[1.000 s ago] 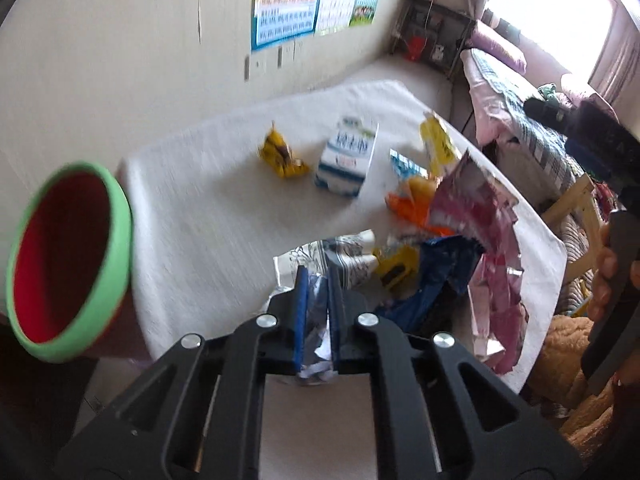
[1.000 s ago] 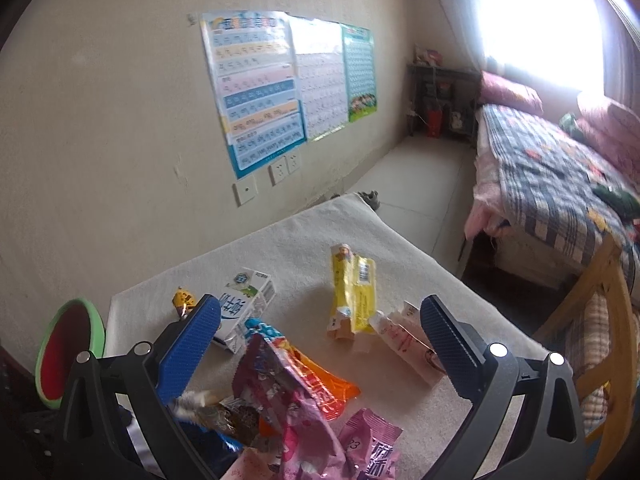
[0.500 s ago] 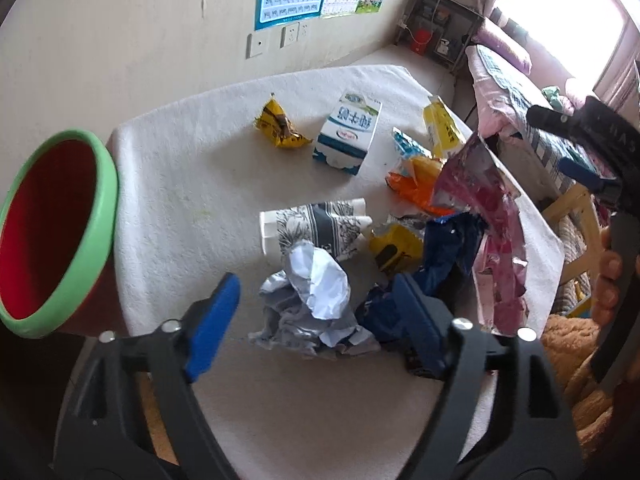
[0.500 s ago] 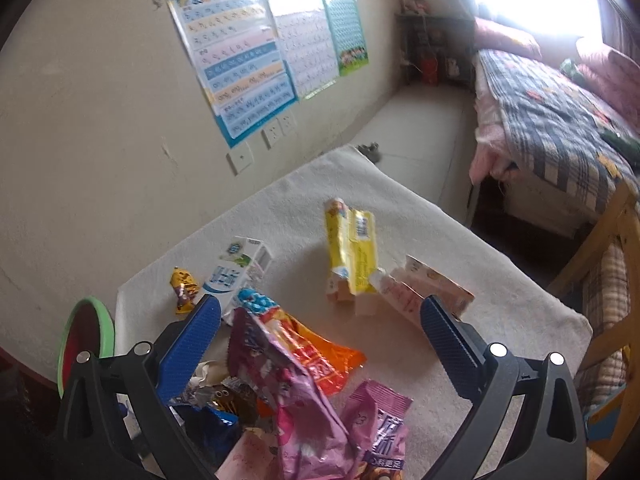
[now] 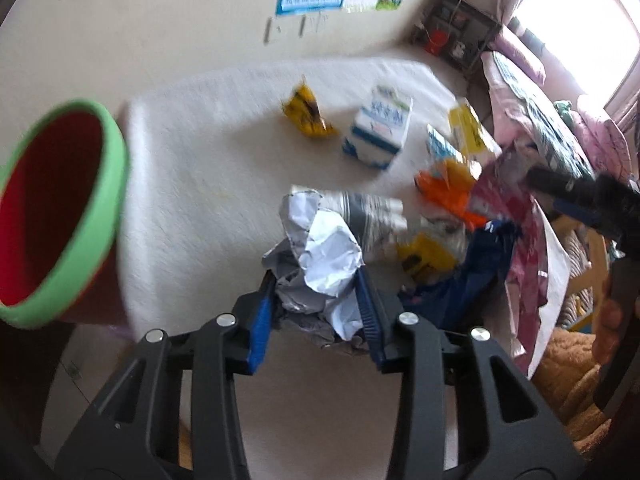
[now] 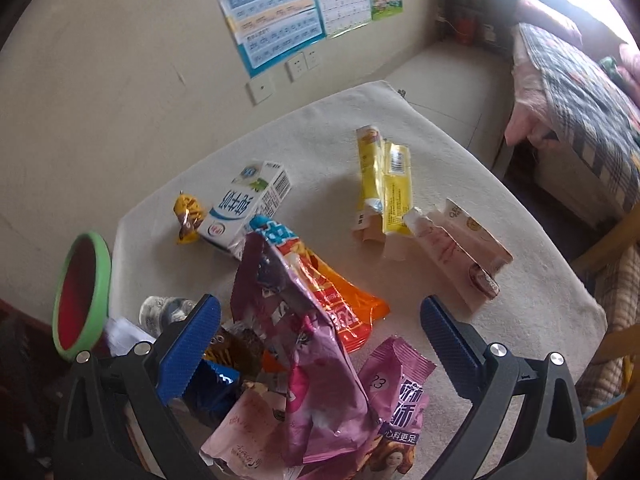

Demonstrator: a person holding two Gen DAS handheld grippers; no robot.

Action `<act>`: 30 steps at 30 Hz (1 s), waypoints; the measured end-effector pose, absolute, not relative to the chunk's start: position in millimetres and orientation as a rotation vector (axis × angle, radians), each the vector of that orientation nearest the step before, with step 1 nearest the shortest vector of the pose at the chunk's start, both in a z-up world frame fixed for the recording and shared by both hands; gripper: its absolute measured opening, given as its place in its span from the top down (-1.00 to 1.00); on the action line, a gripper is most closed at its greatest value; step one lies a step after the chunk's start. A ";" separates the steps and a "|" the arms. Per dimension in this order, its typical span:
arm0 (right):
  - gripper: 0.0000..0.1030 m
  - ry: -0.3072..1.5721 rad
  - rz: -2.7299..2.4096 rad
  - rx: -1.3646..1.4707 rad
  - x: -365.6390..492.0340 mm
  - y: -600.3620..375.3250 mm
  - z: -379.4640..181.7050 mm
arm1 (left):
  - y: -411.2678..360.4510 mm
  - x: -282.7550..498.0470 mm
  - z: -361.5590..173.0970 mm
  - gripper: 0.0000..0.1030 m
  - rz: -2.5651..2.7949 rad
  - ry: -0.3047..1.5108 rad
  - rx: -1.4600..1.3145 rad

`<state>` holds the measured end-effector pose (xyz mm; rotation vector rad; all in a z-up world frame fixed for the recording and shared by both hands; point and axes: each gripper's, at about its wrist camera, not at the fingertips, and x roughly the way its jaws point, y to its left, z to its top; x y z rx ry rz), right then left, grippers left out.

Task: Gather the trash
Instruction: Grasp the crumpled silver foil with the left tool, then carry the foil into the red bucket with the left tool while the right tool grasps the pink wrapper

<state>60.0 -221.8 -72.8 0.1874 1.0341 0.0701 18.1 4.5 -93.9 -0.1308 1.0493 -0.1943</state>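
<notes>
The crumpled paper (image 5: 324, 268), white and grey, lies at the near edge of the table (image 5: 200, 184), and the left gripper (image 5: 316, 312) has just been closing on it: the blue pads (image 5: 260, 328) now press the wad from both sides. Just behind the paper a paper cup (image 5: 368, 212) with a grey pattern lies on its side, touching it. Past the table's left edge stands a red bin (image 5: 56, 208) with a green rim, its mouth tilted toward the camera. Further back on the table lie a small yellow wrapper (image 5: 306, 114) and a white and blue milk carton (image 5: 378, 132), near each other but apart. Toward the near right corner the trash piles up: a purple-pink bag (image 6: 304, 344) stands crumpled upright over an orange packet (image 6: 344, 304), with a pink packet (image 6: 400, 396) just beside it and a dark blue wrapper (image 6: 212, 388) on the left. The right gripper (image 6: 320, 340) hangs over this pile with its fingers spread wide on either side of the purple-pink bag, not pressing it. Toward the far right side of the table lie a yellow packet (image 6: 384, 188) and, beside it, a pale pink carton (image 6: 460, 248) on its side. A hand (image 5: 610, 332) on the right gripper's handle shows at the right edge of the left wrist view.
</notes>
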 end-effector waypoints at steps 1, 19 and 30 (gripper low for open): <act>-0.86 1.033 0.061 0.194 60.0 -222.8 -73.1 | 6.0 17.3 -86.3 0.27 -0.184 1.021 -0.121; 0.51 1.083 0.182 0.242 62.2 -208.8 -92.5 | 15.5 22.7 -47.4 0.27 -0.159 0.880 -0.057; 0.58 0.922 0.124 0.358 43.4 -237.6 -45.5 | 47.6 24.1 -29.1 0.27 -0.109 0.821 -0.078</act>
